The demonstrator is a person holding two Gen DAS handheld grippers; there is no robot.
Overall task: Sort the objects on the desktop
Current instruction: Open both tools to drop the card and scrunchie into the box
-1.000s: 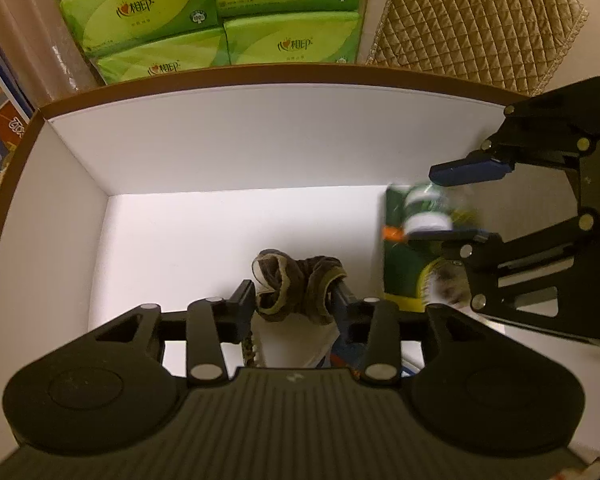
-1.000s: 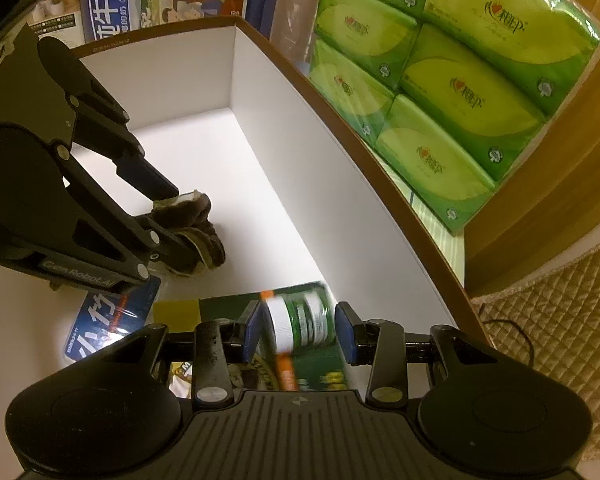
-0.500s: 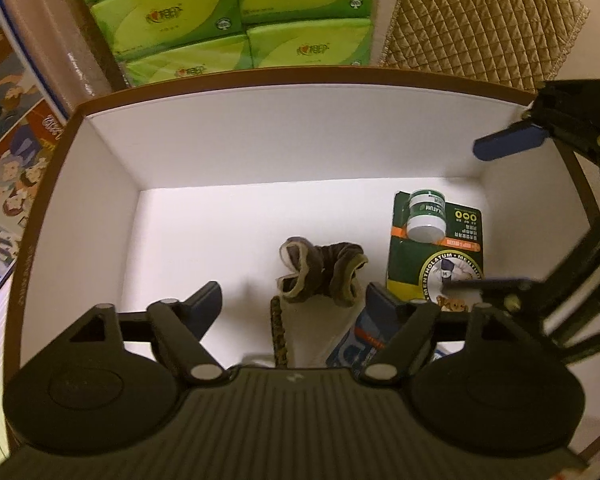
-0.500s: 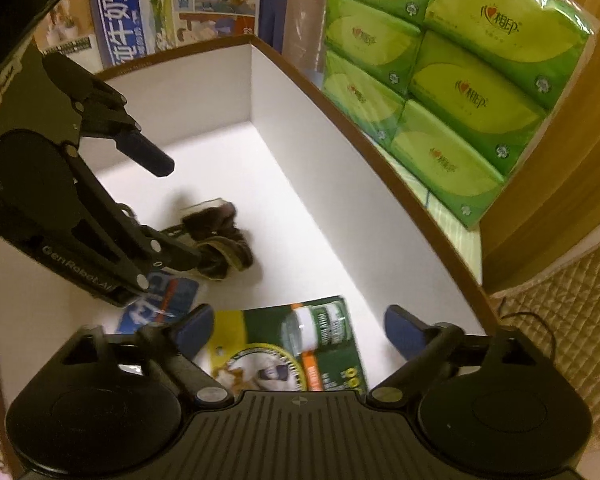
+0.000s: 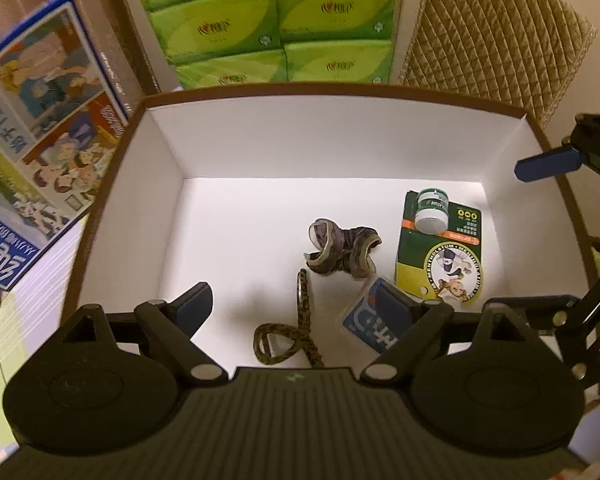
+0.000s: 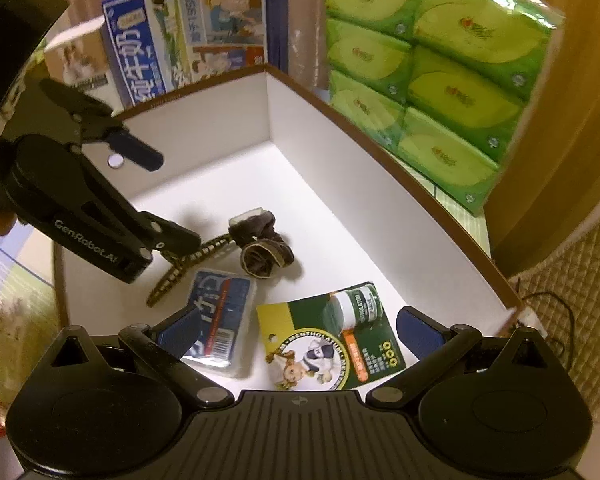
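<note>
Both grippers hang over the white box [image 5: 340, 136], fingers just spread wide, gripping nothing: left gripper [image 5: 296, 306], right gripper [image 6: 300, 330]. Below lie a blue card case [image 6: 224, 316], leopard-print strap [image 5: 300, 332], carded Mentholatum jar [image 6: 356, 306] and brown scrunchie [image 5: 342, 252]. Green tissue packs [image 6: 440, 80] stand beyond.

Warm, dim light — sharp centre, strong fisheye bending at edges.

Two cameras look down into one white box

Each camera sits on a claw and looks down over it, from close above the box [image 5: 340, 152]. The left view faces the far wall; the right view looks in from the other side. Both see the box floor and the green tissue packs [image 6: 440, 80].
</note>
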